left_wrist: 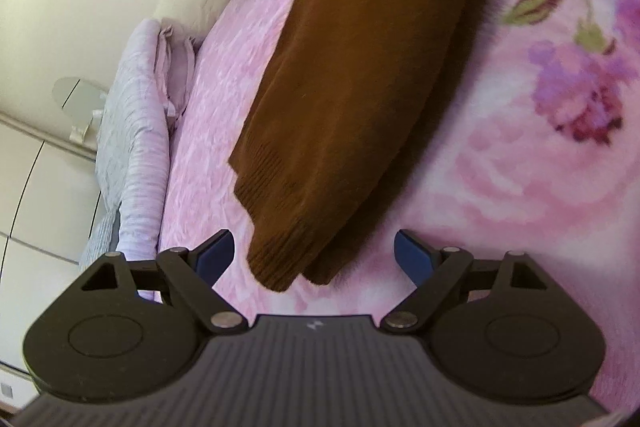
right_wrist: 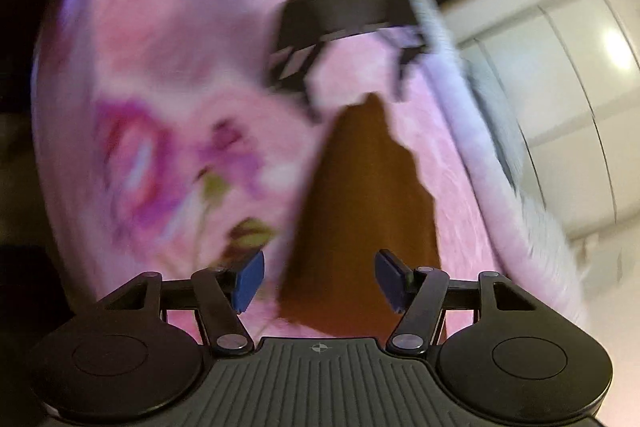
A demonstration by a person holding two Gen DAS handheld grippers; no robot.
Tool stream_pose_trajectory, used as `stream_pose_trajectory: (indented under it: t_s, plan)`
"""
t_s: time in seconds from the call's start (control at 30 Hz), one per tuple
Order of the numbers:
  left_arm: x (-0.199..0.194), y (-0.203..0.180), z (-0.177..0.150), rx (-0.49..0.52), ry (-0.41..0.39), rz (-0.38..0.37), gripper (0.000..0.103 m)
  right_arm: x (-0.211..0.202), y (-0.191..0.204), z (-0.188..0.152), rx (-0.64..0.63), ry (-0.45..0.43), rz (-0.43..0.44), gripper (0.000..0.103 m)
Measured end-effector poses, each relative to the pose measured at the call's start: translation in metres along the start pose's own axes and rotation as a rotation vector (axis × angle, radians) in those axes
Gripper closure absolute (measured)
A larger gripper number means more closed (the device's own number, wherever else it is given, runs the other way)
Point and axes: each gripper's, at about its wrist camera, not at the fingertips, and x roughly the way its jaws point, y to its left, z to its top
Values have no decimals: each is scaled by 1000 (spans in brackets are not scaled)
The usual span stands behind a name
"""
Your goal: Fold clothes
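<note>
Materials and surface finish

Brown sweater (left_wrist: 352, 99): matt ribbed knit. Bedspread (left_wrist: 500, 187): soft floral pink cloth. Left gripper (left_wrist: 314, 253): matt black plastic, blue pads, metal pivots.

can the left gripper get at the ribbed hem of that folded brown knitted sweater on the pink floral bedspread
Probably yes. The left gripper has its jaws open, and the ribbed hem of the folded brown knitted sweater lies just ahead between them on the pink floral bedspread, with nothing in the way.

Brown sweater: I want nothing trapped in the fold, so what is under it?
The sweater lies folded on the pink floral blanket. Whatever is between its layers or beneath it is covered.
</note>
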Motion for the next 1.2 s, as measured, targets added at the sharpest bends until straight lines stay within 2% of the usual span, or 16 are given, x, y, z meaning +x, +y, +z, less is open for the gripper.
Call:
stream_pose_trajectory:
  t_s: [0.13, 0.27, 0.3, 0.33, 0.43, 0.57, 0.67, 0.73, 0.77, 0.8, 0.87, 0.97, 1.0, 1.2]
  plan:
    - [-2, 0, -2, 13, -3, 7, 18, 9, 32, 12, -183, 36, -14, 41]
    - [-3, -2, -3, 16, -23, 10, 18, 24, 32, 7, -216, 25, -54, 41]
    - [-4, -3, -4, 15, -27, 10, 18, 28, 29, 7, -200, 20, -48, 46]
    - [-4, -3, -3, 14, -28, 11, 18, 33, 24, 6, -180, 13, -37, 60]
    - [-10, -7, -3, 33, -39, 18, 17, 18, 1, 8, -13, -32, 35, 70]
    - [-5, -16, 2, 116, -57, 49, 14, -4, -61, -3, 311, -111, 89, 73]
    - [5, -21, 12, 185, -65, 77, 14, -6, -95, -14, 458, -137, 114, 73]
    - [13, -23, 19, 230, -63, 87, 15, -14, -99, -21, 493, -134, 121, 73]
    - [17, -24, 23, 253, -62, 92, 22, -17, -96, -24, 495, -127, 125, 73]
    - [21, -24, 27, 261, -50, 82, 42, -20, -91, -27, 485, -118, 126, 73]
    - [26, -22, 33, 264, -27, 55, 70, -22, -81, -29, 456, -101, 125, 73]
    - [28, -18, 37, 237, -16, 14, 78, -18, -56, -25, 385, -61, 96, 70]
    - [28, -15, 38, 215, -13, -4, 79, -16, -46, -22, 349, -33, 90, 65]
    - [29, 0, 42, 146, -5, -57, 80, 15, 13, 5, 118, 67, -39, 56]
